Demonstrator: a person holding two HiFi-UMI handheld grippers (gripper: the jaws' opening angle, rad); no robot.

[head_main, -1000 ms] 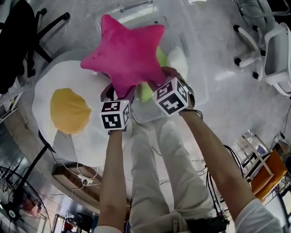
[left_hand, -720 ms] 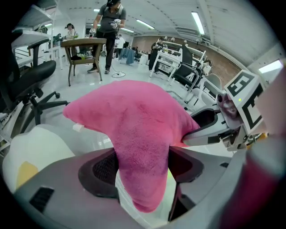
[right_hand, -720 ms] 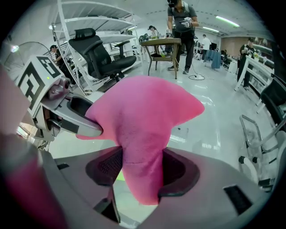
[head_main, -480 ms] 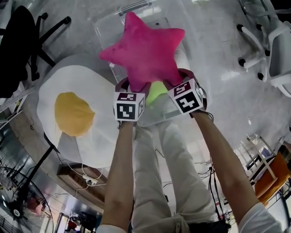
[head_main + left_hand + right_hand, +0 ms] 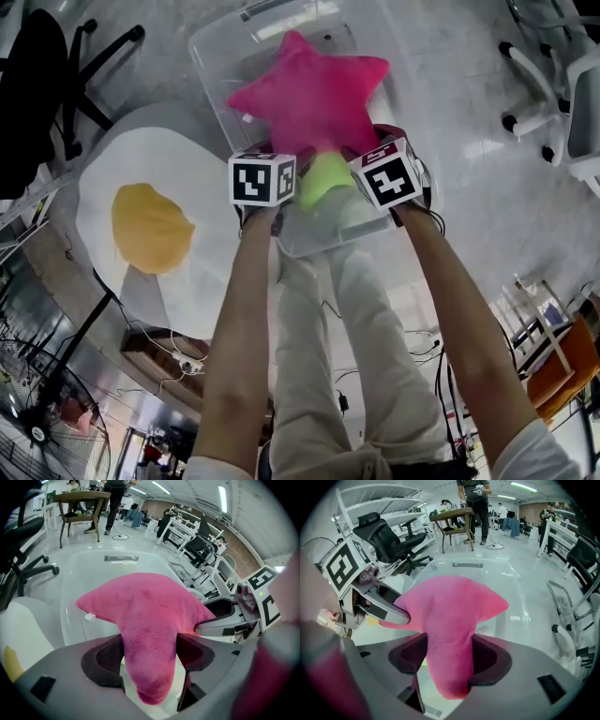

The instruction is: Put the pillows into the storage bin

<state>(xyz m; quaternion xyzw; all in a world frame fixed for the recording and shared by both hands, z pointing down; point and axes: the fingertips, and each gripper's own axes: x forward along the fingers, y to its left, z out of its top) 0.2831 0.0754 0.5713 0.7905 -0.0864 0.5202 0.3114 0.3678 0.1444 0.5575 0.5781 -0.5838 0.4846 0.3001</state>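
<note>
A pink star pillow point(image 5: 314, 98) hangs over the clear storage bin point(image 5: 214, 75). My left gripper point(image 5: 272, 155) is shut on one lower arm of the star point(image 5: 145, 616), and my right gripper point(image 5: 372, 145) on the neighbouring arm point(image 5: 450, 616). In each gripper view the plush fills the gap between the pads. Both pairs of jaws have just been opening a little, with the pillow arms still between them. A lime green pillow point(image 5: 323, 178) lies in the bin below the star.
A big fried-egg pillow point(image 5: 150, 225) lies on the floor left of the bin. A black office chair point(image 5: 37, 84) stands at far left, white chairs point(image 5: 562, 84) at right. A floor fan point(image 5: 37, 412) and cables lie near the person's legs.
Both grippers have carried the pink star forward and down, from beside the bin's near edge to over its opening. The star now covers more of the bin.
</note>
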